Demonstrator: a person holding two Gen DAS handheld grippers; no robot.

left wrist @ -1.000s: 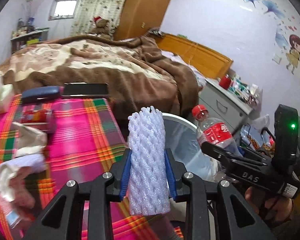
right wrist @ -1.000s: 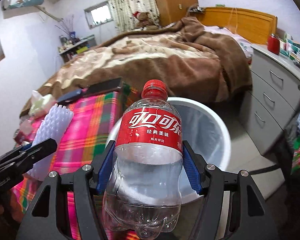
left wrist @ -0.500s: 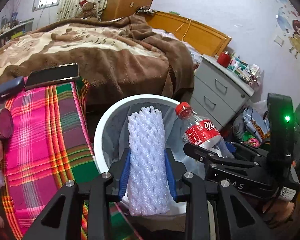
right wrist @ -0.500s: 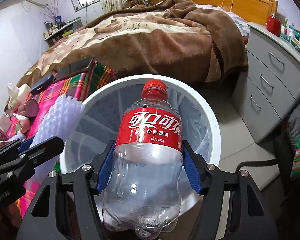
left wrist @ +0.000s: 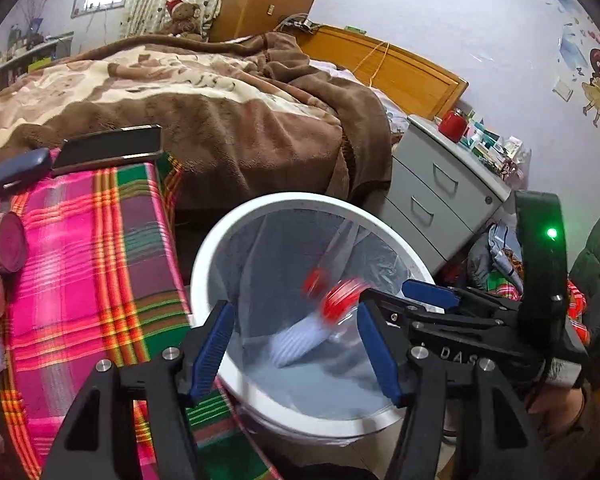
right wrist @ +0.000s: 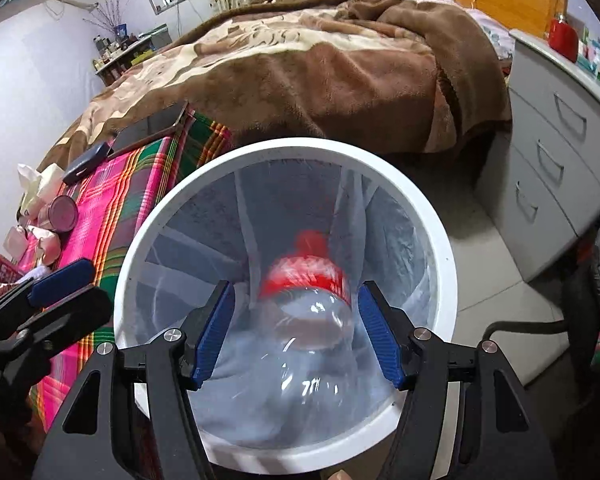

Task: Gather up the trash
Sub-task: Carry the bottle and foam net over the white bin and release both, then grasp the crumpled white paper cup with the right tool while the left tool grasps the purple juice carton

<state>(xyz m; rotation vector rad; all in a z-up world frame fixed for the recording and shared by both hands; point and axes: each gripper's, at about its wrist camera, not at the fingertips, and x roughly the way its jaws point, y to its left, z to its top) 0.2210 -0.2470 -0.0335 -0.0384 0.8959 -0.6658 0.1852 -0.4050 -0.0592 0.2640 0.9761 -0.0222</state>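
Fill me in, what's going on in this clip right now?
A person with two handheld grippers is binning trash. Both the left gripper and the right gripper are open over the white bin. The cola bottle and the white foam net sleeve appear motion-blurred inside the lined bin, out of the fingers. More clutter sits on the plaid tablecloth to the left.

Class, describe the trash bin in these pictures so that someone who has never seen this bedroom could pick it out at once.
Find the bed with the brown blanket. At its foot, between the pink plaid cloth and the grey drawer unit, stands the trash bin. It is the only round white-rimmed container there, lined with a translucent bag.
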